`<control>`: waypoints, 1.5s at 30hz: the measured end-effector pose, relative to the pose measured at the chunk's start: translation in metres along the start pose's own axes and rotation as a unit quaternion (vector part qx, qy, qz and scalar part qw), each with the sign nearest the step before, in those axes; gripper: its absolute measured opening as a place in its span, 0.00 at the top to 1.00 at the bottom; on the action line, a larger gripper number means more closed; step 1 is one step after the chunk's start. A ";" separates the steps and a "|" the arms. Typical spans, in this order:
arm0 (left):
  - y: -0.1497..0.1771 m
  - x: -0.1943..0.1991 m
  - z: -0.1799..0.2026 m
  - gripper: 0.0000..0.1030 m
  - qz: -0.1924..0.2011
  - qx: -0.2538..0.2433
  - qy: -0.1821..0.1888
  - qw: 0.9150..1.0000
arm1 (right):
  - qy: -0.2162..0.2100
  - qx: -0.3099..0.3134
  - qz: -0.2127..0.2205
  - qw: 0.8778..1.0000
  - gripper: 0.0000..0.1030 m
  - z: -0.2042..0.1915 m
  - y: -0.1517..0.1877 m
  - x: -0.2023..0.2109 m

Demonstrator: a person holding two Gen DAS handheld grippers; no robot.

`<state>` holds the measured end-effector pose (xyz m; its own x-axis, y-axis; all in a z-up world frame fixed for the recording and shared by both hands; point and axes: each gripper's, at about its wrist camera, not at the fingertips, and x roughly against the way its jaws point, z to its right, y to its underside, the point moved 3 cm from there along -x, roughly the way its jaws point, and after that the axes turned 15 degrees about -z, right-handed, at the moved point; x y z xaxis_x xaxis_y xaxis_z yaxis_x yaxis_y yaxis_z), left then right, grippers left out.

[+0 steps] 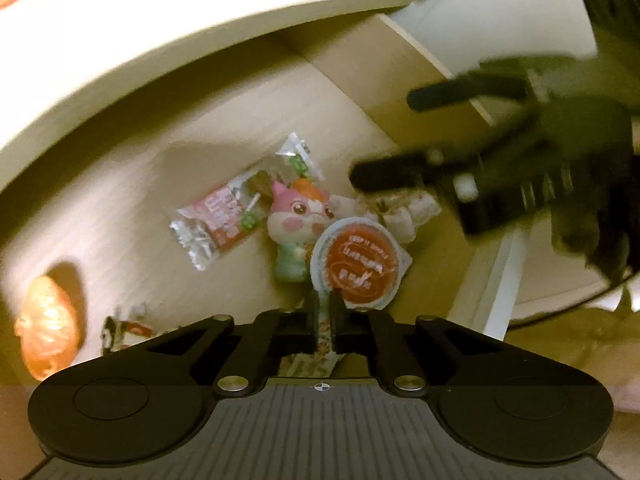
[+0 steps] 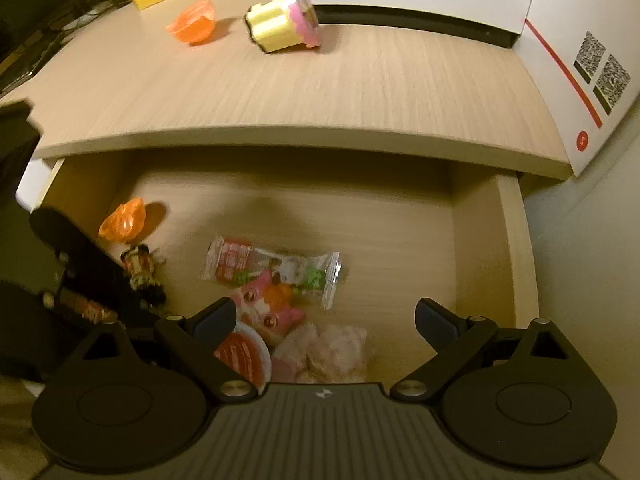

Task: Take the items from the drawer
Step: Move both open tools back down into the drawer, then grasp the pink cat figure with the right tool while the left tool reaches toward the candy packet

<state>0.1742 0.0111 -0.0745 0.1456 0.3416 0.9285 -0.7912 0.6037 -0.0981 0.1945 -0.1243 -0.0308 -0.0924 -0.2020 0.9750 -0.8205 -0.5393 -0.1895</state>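
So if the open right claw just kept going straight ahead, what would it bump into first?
Probably the pale pink packet lying between its fingers in the drawer, though depth is hard to judge.

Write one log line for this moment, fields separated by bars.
left gripper: shut on sauce cup tab | right gripper: open, over drawer | desk: two items out

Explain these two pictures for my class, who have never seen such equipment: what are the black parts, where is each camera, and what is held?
No robot here: a person holds two hand grippers, each carrying a camera looking along its fingers. In the left camera's view, the left gripper is shut on the tab of a red-lidded cup. In the right camera's view, the right gripper is open and empty above the open drawer, which holds a snack packet, a pink toy and an orange piece. The desk top lies above.
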 end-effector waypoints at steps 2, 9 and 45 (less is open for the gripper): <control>0.006 0.002 0.000 0.94 -0.002 -0.005 -0.029 1.000 | -0.006 -0.011 -0.001 1.000 0.06 0.003 -0.008 0.001; 0.025 0.017 -0.042 0.94 0.009 0.070 -0.088 0.994 | 0.010 -0.015 -0.006 1.000 0.06 0.004 -0.020 -0.003; -0.024 0.006 0.007 0.87 0.104 -0.090 -0.209 0.968 | 0.047 -0.017 0.045 0.998 0.58 -0.001 0.006 -0.031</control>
<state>0.1897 -0.0060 -0.0638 -0.2892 0.1706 0.9419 -0.6552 0.6821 -0.3247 0.1921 -0.1201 -0.0617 -0.2175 -0.1687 0.9614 -0.8250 -0.4945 -0.2734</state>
